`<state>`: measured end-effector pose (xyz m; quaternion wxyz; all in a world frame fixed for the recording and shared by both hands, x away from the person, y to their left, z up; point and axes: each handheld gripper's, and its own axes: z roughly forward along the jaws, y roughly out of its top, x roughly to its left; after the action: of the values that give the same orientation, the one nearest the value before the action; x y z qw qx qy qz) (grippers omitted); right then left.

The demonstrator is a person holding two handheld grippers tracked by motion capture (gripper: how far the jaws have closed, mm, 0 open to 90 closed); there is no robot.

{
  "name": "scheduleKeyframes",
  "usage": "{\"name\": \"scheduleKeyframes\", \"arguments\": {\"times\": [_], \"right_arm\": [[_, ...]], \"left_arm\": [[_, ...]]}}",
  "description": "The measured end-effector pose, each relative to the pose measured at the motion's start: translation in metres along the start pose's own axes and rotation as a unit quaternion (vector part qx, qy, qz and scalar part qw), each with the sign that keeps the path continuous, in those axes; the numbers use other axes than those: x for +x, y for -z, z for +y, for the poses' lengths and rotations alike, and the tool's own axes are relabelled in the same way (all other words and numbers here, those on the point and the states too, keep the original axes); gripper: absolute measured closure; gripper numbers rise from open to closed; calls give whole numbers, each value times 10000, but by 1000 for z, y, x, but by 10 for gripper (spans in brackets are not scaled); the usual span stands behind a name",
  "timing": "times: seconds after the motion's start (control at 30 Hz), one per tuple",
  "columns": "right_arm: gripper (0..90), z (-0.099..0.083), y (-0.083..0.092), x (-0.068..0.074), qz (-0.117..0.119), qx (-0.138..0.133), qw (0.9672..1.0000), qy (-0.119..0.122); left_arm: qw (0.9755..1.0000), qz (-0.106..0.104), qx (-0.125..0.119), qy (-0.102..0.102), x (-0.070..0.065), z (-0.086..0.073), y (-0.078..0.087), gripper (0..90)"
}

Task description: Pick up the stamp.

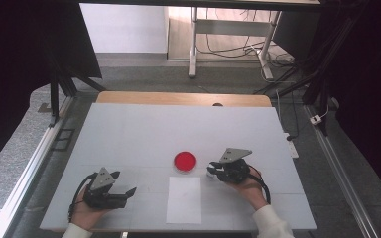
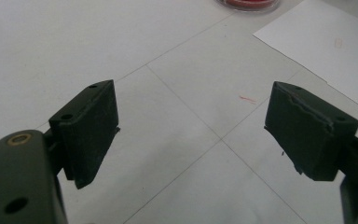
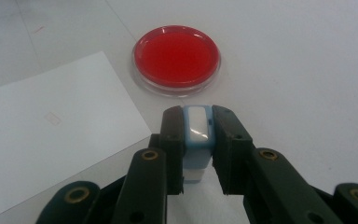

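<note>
Small blue-and-white block [image 3: 198, 135] pinched between right gripper [image 3: 196, 122] pads, just beside red dish [image 3: 176, 58] and white sheet [image 3: 51, 140] on table [image 1: 129, 134]; left gripper [image 2: 191, 128] spread wide, holding nothing

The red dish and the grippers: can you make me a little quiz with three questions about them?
1. True or false: the right gripper is shut on a small blue and white block.
2. What lies nearest the red dish on the table? A) a sheet of white paper B) a spoon C) a green cup
3. Fill in: the jaws of the left gripper stand ____, with nothing between them.

Key
1. True: the black pads press on the block from both sides.
2. A: the paper lies just beside the dish, on the person's side of it.
3. Open: bare table shows between them.
</note>
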<state>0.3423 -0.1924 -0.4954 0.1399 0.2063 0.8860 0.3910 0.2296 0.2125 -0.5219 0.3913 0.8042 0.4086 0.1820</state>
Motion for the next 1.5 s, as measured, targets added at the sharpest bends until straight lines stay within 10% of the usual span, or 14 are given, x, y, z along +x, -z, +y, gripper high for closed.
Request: {"name": "scheduleKeyframes", "arguments": {"times": [0.97, 1.5], "right_arm": [[747, 6, 17, -1, -167, -613, 9976, -268], [746, 20, 34, 11, -145, -1282, 9893, -686]], "left_arm": [[10000, 4, 11, -28, 0, 0, -1, 176], [9999, 82, -39, -106, -4, 0, -2, 177]]}}
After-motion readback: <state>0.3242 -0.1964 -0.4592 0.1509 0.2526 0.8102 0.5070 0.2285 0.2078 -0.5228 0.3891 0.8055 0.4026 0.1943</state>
